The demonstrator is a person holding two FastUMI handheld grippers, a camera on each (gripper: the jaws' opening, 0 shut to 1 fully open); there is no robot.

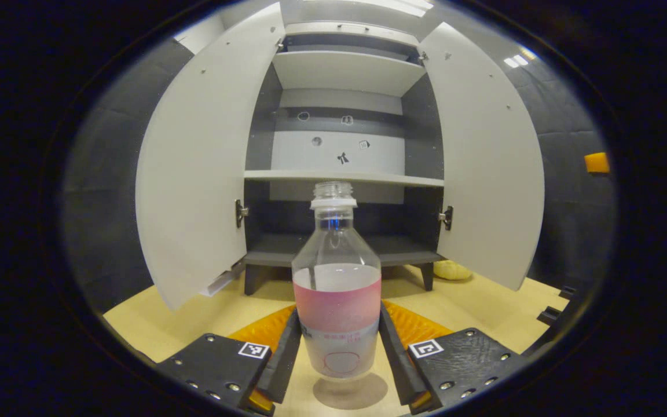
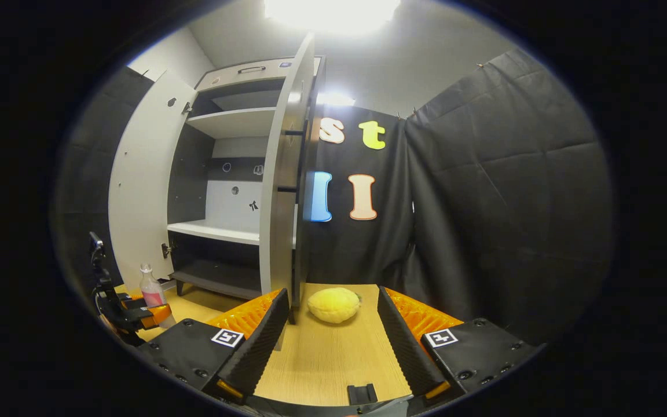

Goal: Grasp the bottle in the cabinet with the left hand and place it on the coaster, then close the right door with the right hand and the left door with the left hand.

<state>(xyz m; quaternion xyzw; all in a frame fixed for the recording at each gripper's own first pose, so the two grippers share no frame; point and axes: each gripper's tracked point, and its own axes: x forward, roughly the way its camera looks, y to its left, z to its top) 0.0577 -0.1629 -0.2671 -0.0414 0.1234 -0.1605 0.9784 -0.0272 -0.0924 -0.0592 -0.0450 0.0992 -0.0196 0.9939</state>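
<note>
I count one clear plastic bottle with a pink label (image 1: 337,301), uncapped, at six o'clock in my left gripper view. One tall white-and-grey cabinet (image 1: 342,150) stands at twelve, with two white doors (image 1: 194,174), both swung open, and three shelves inside. One lumpy yellow soft thing (image 2: 333,304) lies at six o'clock in my right gripper view. One pale wooden table (image 2: 333,365) carries everything.

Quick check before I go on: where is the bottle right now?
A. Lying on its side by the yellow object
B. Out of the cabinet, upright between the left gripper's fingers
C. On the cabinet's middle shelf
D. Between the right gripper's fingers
B: in the left gripper view the bottle stands upright between the left gripper's fingers, in front of the open cabinet, over the tabletop.
</note>
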